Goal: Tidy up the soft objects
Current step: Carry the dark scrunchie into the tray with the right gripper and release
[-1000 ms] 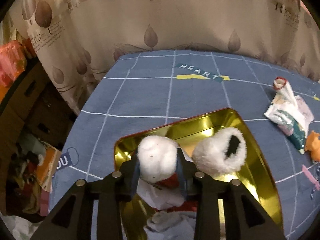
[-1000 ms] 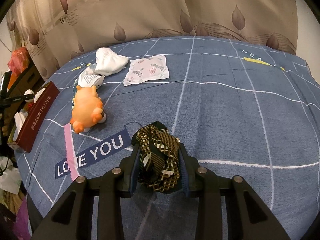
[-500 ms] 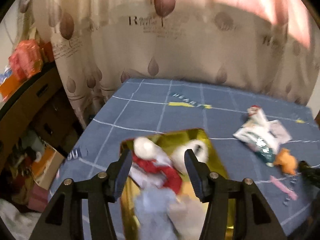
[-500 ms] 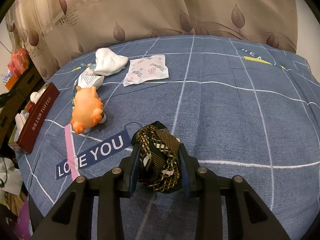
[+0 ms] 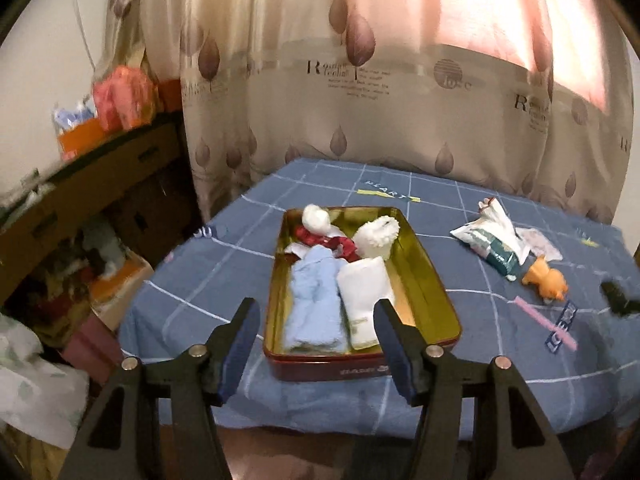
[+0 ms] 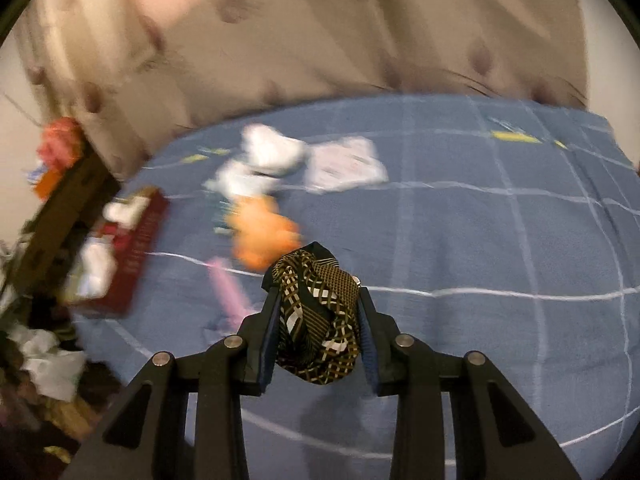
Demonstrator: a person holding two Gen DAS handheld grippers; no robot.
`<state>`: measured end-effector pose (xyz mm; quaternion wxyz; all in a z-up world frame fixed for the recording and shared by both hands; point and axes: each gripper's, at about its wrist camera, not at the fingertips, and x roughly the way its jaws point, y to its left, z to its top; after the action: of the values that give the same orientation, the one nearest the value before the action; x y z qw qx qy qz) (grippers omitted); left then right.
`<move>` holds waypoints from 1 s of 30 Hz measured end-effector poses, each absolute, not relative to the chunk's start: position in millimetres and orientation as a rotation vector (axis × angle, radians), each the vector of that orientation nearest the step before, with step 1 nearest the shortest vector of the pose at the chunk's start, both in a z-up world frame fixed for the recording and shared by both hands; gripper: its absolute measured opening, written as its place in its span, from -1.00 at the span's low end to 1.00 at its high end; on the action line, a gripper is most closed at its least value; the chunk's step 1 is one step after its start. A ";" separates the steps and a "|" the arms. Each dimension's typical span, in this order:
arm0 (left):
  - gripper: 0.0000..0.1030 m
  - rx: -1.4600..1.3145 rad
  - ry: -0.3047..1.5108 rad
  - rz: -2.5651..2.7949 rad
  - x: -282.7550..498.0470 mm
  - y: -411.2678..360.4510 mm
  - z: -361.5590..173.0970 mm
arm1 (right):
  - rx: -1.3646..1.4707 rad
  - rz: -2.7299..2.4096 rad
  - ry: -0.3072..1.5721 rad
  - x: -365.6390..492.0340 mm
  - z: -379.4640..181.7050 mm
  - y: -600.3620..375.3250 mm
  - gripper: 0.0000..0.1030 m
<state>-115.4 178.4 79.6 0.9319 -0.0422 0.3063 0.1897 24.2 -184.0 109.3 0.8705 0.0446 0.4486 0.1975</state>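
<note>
The left gripper [image 5: 316, 344] is hanging with jaws spread wide and nothing between them, just short of the tin [image 5: 416, 284]. The tin is sitting on the blue cloth [image 5: 224, 280] and holding a light blue towel [image 5: 316, 300], a white towel [image 5: 366, 296] and a red-and-white plush [image 5: 328, 236]. The right gripper [image 6: 318, 324] is pinching a patterned scarf [image 6: 320, 312] above the cloth; beyond it, blurred, an orange toy [image 6: 264, 236] is lying.
</note>
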 end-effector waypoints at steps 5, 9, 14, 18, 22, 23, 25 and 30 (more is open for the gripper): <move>0.18 -0.127 0.598 0.414 -120.8 186.7 80.9 | 0.108 0.616 0.924 16.7 148.5 -95.2 -0.38; 0.18 -0.153 0.559 0.466 -130.1 198.0 85.6 | 0.089 0.742 0.943 21.0 153.1 -11.9 -0.38; 0.20 -0.169 0.544 0.472 -133.4 204.3 86.9 | 0.046 0.786 0.989 35.2 132.3 74.6 -0.38; 0.20 -0.159 0.562 0.456 -131.1 202.6 85.1 | 0.024 0.764 1.038 47.9 111.6 116.6 -0.37; 0.20 -0.168 0.578 0.446 -128.6 204.0 82.4 | 0.019 0.724 1.074 58.2 94.9 134.7 -0.35; 0.20 -0.180 0.578 0.444 -128.9 205.9 82.1 | 0.018 0.720 1.082 60.2 92.8 137.3 -0.35; 0.20 -0.198 0.587 0.441 -128.0 209.3 80.5 | 0.020 0.716 1.098 64.8 86.9 142.0 -0.34; 0.20 -0.236 0.623 0.441 -123.9 217.9 74.6 | -0.023 0.692 1.091 69.7 81.4 149.1 -0.27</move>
<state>-123.9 217.9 74.6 0.9212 -0.1149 0.3034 0.2147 69.7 149.1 81.4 0.7984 -0.0109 0.5084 0.3225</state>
